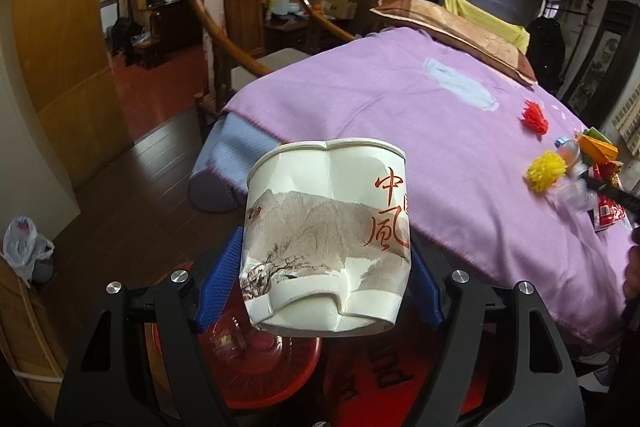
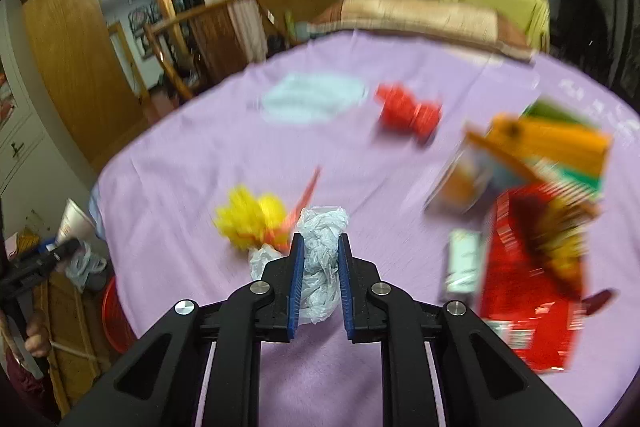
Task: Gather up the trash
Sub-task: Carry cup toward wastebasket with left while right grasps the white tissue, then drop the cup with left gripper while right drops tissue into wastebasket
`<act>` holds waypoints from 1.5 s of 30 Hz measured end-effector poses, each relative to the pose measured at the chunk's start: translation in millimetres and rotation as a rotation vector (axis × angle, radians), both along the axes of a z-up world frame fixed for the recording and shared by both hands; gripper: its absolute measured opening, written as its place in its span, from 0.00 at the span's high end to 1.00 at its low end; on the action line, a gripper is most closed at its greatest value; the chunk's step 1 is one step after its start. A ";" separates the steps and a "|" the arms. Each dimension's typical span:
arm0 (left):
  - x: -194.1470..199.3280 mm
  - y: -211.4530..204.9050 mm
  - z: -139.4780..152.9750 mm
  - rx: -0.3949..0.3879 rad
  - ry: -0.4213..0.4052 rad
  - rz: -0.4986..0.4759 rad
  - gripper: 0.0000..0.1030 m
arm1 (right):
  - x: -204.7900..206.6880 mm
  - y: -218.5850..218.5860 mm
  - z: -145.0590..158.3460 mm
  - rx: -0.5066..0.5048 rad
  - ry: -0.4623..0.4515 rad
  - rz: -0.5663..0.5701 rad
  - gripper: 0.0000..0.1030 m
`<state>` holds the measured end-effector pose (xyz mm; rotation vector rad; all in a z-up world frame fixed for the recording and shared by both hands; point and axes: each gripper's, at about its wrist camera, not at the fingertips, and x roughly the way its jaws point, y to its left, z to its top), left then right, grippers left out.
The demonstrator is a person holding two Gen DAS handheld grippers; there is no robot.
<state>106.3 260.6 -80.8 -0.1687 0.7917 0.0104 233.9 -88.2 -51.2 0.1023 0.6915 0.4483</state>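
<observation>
My left gripper (image 1: 325, 267) is shut on a crushed paper cup (image 1: 326, 239) with a landscape print and red characters. It holds the cup beside the bed, above a red basket (image 1: 260, 367) on the floor. My right gripper (image 2: 319, 251) is shut on a crumpled whitish plastic bag (image 2: 322, 259) above the purple bedspread (image 2: 200, 147). A yellow paper ball (image 2: 250, 221) lies just left of the bag. A red paper ball (image 2: 408, 113), a red snack bag (image 2: 532, 279) and an orange carton (image 2: 540, 151) lie on the bed to the right.
A pale blue patch (image 2: 314, 99) marks the blanket. A pillow (image 1: 456, 31) lies at the bed's head. A wooden chair (image 1: 240, 7) stands beyond the bed corner. A plastic bag (image 1: 24, 247) sits on the dark wood floor at left.
</observation>
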 end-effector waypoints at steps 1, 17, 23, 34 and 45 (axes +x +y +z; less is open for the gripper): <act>-3.0 3.9 -1.0 -0.005 0.002 0.009 0.29 | -6.6 -4.8 9.6 0.009 -0.028 -0.007 0.84; -42.4 43.4 -45.9 0.019 0.095 0.105 0.19 | -66.9 16.4 71.2 0.068 -0.177 0.104 0.84; -53.5 64.4 -50.1 0.049 0.073 0.165 0.08 | -68.4 76.3 67.7 0.048 -0.142 0.229 0.84; -82.7 124.9 -64.5 0.074 0.066 0.350 0.07 | -72.2 248.6 21.4 -0.045 0.012 0.542 0.83; -92.6 142.7 -79.0 0.062 0.086 0.371 0.07 | -70.0 326.3 -6.0 -0.137 0.054 0.617 0.63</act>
